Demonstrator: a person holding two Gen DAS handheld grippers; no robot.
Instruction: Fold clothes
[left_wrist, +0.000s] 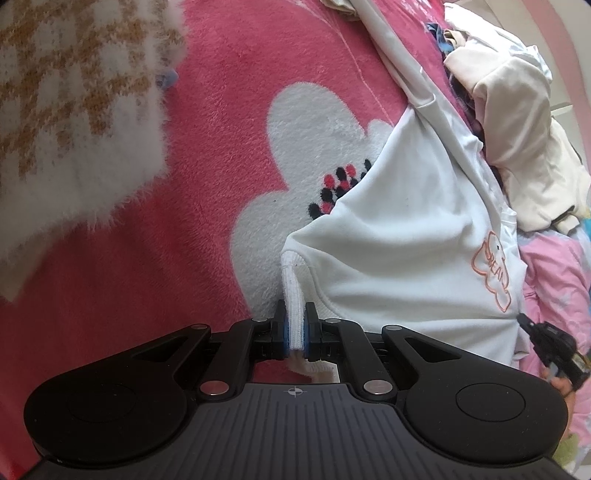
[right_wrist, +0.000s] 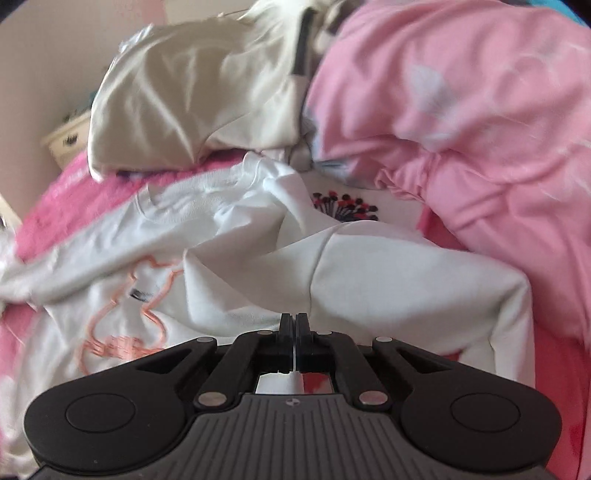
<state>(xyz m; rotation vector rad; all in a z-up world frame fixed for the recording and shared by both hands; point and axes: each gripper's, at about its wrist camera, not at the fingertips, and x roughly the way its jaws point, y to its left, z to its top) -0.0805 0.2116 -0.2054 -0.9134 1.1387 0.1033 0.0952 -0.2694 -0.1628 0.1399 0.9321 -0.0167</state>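
Note:
A white sweatshirt (left_wrist: 406, 240) with an orange outline print (left_wrist: 495, 273) lies rumpled on a pink blanket. My left gripper (left_wrist: 295, 310) is shut on its ribbed white cuff (left_wrist: 293, 291), which stands up between the pads. The right gripper (left_wrist: 532, 325) shows at the garment's right edge, with a hand behind it. In the right wrist view the same sweatshirt (right_wrist: 388, 280) spreads ahead, print (right_wrist: 122, 321) at the left. There my right gripper (right_wrist: 294, 317) is shut, and a thin sliver of white cloth shows between its jaws.
The pink fleece blanket (left_wrist: 229, 92) bears a white flower pattern. A fuzzy white and tan knit (left_wrist: 66, 110) lies at the left. Cream garments (left_wrist: 524, 147) (right_wrist: 184, 99) are piled behind the sweatshirt. A pink quilt (right_wrist: 480, 129) bulks at the right. A cream drawer unit (right_wrist: 66, 140) stands beyond.

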